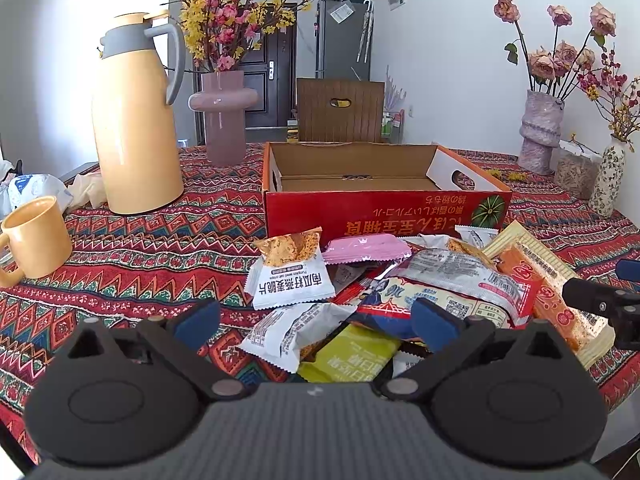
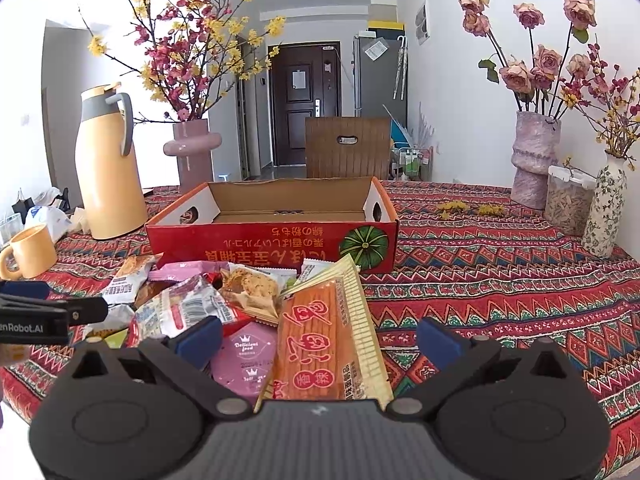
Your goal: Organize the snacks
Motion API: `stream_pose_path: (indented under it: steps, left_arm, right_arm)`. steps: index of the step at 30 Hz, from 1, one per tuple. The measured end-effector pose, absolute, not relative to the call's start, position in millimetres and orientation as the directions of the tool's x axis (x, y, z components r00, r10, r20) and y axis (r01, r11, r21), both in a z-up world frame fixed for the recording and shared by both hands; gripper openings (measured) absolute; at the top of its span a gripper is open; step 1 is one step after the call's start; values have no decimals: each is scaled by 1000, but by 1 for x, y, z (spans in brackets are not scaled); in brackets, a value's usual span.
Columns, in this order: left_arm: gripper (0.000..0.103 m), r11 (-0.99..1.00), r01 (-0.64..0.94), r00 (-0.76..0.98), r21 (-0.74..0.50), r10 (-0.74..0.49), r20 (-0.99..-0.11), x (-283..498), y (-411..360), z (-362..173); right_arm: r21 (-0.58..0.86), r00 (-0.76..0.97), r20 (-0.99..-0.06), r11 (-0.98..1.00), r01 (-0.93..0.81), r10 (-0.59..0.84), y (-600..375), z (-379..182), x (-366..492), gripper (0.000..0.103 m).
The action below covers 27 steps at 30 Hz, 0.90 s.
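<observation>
A pile of snack packets (image 1: 384, 288) lies on the patterned tablecloth in front of an empty red cardboard box (image 1: 384, 204). The pile holds a white oat-crisp packet (image 1: 290, 280), a pink packet (image 1: 364, 250), a green packet (image 1: 352, 356) and a long orange packet (image 1: 556, 300). My left gripper (image 1: 316, 322) is open, low over the pile's near side, holding nothing. My right gripper (image 2: 320, 338) is open, with the long orange packet (image 2: 324, 336) and a pink packet (image 2: 244, 360) lying between its fingers, not clamped. The box also shows in the right wrist view (image 2: 272, 240).
A yellow thermos jug (image 1: 132, 120) and yellow mug (image 1: 36, 236) stand at the left. Vases with flowers (image 1: 222, 116) (image 2: 534, 160) (image 2: 604, 216) and a clear jar (image 2: 568, 200) stand at the back and right. A wooden chair (image 2: 348, 146) is behind the table.
</observation>
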State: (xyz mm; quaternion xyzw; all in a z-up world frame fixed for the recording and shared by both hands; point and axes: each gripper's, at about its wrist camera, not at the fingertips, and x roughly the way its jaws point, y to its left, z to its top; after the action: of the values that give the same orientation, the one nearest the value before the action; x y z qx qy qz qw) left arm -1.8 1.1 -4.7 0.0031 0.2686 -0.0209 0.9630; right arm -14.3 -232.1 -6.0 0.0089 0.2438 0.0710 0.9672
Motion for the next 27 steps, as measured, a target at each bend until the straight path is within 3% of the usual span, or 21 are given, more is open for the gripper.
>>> stream_pose_path:
  steps: [27]
  left_arm:
    - [103, 999, 49, 857, -17, -50, -513, -1, 1, -5]
  right_arm:
    - [64, 866, -475, 988, -142, 155, -232, -9, -12, 103]
